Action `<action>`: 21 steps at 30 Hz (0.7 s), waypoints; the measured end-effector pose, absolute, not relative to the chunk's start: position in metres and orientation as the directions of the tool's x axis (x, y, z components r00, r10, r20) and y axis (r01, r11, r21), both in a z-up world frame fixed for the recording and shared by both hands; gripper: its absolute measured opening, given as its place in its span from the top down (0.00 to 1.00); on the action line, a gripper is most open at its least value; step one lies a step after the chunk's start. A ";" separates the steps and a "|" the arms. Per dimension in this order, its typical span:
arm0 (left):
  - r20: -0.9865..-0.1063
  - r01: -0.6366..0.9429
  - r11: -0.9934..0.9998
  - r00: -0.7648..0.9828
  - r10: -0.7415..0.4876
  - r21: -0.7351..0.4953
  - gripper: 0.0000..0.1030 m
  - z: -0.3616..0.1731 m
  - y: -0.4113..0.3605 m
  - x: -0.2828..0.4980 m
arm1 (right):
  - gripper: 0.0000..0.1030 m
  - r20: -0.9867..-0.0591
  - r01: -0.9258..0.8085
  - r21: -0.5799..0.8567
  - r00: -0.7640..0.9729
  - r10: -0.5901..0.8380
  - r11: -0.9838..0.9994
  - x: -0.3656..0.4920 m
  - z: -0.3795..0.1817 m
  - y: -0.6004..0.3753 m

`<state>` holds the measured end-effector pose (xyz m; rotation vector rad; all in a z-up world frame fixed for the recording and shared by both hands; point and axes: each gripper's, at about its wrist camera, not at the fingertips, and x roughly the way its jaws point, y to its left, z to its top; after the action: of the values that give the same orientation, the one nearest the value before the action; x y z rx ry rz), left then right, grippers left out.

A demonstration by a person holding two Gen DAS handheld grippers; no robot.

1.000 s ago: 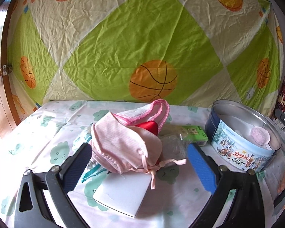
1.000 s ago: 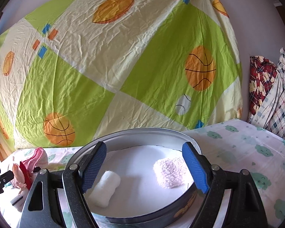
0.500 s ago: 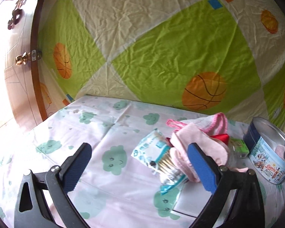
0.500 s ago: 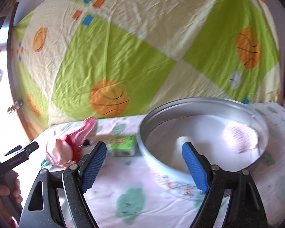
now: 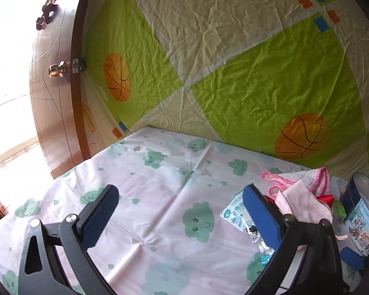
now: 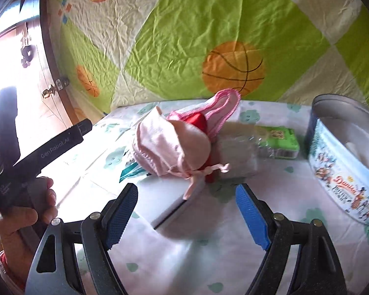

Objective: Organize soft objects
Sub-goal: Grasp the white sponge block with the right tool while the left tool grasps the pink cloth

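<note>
Pointing downward, the right claw [image 6: 187, 213] gapes before the pink pouch [image 6: 172, 145]

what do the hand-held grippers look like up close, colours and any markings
Each hand-held gripper, left and right, has a black plastic frame with silver pivot screws and two fingers faced with ribbed blue pads. Seen from the right wrist view, the left one's black body carries white "GenRobot.AI" lettering. No cables or sleeves are clearly visible.

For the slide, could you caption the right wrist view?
Open right gripper faces pink baby hat beside cookie tin.
</note>
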<state>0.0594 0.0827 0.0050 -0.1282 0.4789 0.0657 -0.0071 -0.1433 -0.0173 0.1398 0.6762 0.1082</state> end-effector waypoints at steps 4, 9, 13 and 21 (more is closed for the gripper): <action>-0.470 -0.128 0.984 0.881 0.055 -0.124 0.01 0.005 0.091 0.060 | 0.19 -0.688 -0.044 0.154 0.712 0.139 0.987 0.019 -0.032 -0.122; -0.484 -0.167 0.973 0.872 0.070 -0.162 0.01 0.003 0.103 0.061 | 0.19 -0.745 -0.011 0.191 0.649 0.152 0.982 0.045 -0.046 -0.109; -0.492 -0.167 0.968 0.869 0.055 -0.186 0.01 0.001 0.106 0.061 | 0.19 -0.766 -0.023 0.141 0.630 0.124 0.990 0.052 -0.050 -0.094; -0.486 -0.146 0.976 0.873 0.049 -0.164 0.01 0.000 0.101 0.060 | 0.55 -0.760 -0.147 0.192 0.604 0.242 0.970 0.038 -0.047 -0.102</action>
<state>0.0598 0.1008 0.0001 -0.1985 0.5006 0.1029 0.0383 -0.1016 -0.0472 0.1144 0.8955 0.2253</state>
